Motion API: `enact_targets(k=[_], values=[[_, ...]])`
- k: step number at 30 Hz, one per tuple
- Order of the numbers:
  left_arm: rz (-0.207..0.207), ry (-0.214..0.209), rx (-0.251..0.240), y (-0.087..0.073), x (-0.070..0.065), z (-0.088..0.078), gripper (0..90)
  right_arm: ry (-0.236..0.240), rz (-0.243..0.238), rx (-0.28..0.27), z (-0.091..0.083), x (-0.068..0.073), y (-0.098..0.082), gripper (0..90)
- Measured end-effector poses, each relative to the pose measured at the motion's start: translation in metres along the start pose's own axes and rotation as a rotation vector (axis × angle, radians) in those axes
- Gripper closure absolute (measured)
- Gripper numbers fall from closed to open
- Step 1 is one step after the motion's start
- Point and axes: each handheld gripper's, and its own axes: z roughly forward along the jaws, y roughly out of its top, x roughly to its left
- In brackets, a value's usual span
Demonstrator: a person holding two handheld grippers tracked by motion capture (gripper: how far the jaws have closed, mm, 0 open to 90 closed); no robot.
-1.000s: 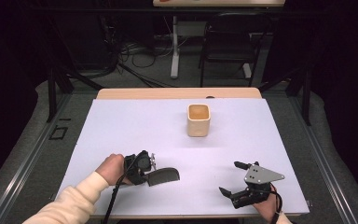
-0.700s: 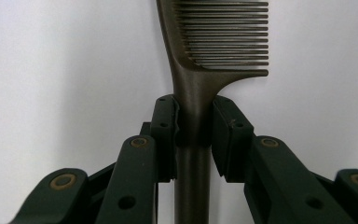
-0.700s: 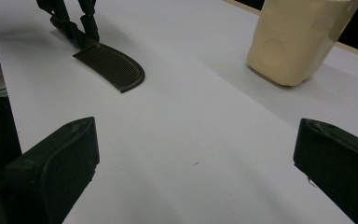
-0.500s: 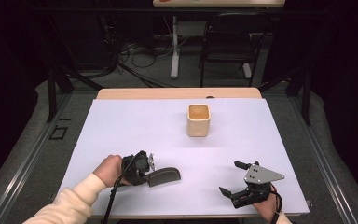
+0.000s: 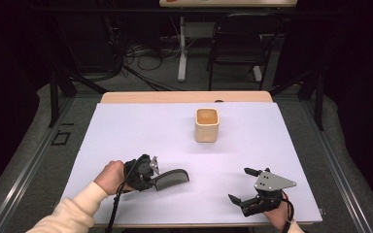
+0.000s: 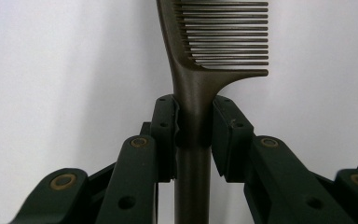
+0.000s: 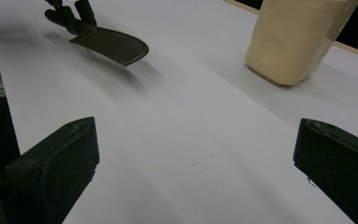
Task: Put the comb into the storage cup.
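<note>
Dark brown plastic comb (image 5: 169,178) sits pinched by its handle in my left hand-held gripper (image 5: 151,175), low over the white counter (image 5: 141,131). My right hand-held gripper (image 5: 245,186) rests nearby, jaws spread, holding nothing. Farther back stands a cream square cup (image 5: 207,124).

We see dark brown comb (image 6: 200,56), cream cup (image 5: 207,124), white table cover (image 5: 141,131), black grippers' jaws.

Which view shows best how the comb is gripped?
The left gripper view: the left gripper has both pads clamped on the comb at its handle, just below the teeth. The high view shows it small and side-on; the right gripper view shows it lifted above its shadow, far off.
</note>
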Motion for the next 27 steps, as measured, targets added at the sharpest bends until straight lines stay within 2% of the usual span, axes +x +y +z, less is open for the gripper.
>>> enact_targets(k=[11, 18, 27], values=[[-0.056, 0.024, -0.093, -0.005, 0.002, -0.007, 72.2, -0.01, 0.0, 0.004, 0.0, 0.0, 0.0, 0.0], [-0.072, 0.044, -0.126, -0.006, 0.003, -0.009, 72.2, -0.016, 0.001, -0.001, -0.001, 0.0, 0.0, 0.0], [-0.115, 0.064, -0.191, -0.01, 0.005, -0.012, 72.3, -0.013, 0.002, -0.002, 0.0, 0.0, 0.0, 0.0]])
